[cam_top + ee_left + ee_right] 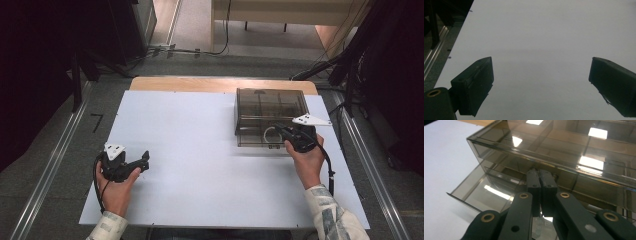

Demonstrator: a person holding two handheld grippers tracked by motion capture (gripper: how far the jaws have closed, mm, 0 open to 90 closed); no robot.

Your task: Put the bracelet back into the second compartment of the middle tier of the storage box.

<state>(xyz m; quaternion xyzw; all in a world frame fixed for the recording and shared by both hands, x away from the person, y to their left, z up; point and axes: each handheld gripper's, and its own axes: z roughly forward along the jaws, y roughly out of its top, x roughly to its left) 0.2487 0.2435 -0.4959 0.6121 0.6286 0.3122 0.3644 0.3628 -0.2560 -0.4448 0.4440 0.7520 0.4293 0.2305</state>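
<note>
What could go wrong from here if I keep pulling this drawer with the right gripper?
1. The right gripper has its jaws pressed together at the front of the smoky plastic drawer box; what they pinch is hidden, so the hold may slip.
2. The left gripper sits open on the white table, far from the box. Nothing steadies the box, so it may slide instead of the drawer, already partly out.

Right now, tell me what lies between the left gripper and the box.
Nothing: in the high view, bare white table runs from the left gripper to the smoked box. The left gripper view shows bare white surface ahead too.
</note>
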